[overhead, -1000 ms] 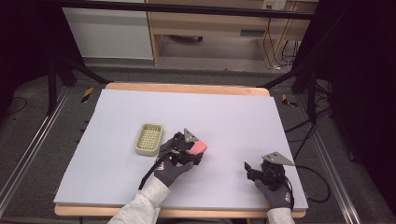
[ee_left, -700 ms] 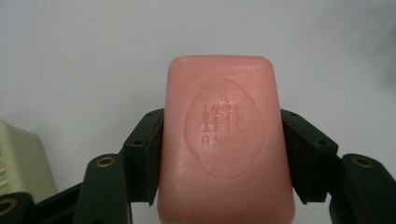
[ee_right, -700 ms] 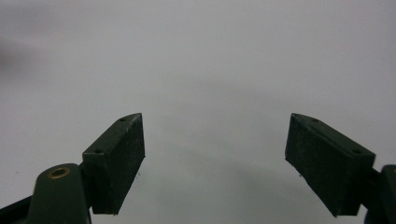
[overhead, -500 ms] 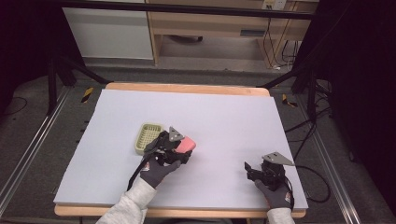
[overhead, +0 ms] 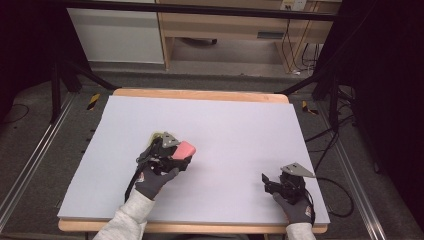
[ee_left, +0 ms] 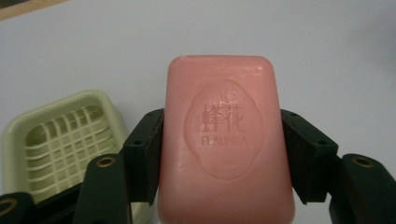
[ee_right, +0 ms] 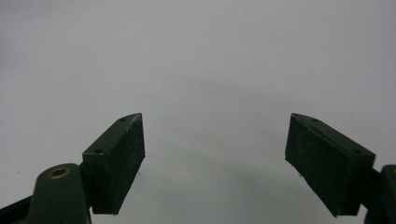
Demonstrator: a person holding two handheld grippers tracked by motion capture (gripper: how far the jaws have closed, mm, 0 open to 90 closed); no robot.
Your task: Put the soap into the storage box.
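The soap (ee_left: 226, 144) sits mid-frame in the left gripper view, pinched by its long edges in your left gripper (ee_left: 224, 154), with the dish (ee_left: 65, 140) at lower left below it. The bar looks slick and sticks far out past the pads, so a tilt or quick swing could let it slide free and miss the dish. Your right gripper (ee_right: 215, 163) rests open on the table (overhead: 225, 120).

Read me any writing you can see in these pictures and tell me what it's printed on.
"FLAUHRA", as best it reads, pressed into the pink soap bar held in the left tongs; the letters are shallow, so the spelling is uncertain.
Three Chinese characters stamped above it on the same bar, too soft to read for sure.
Blue label on the wooden bench: too small to read.
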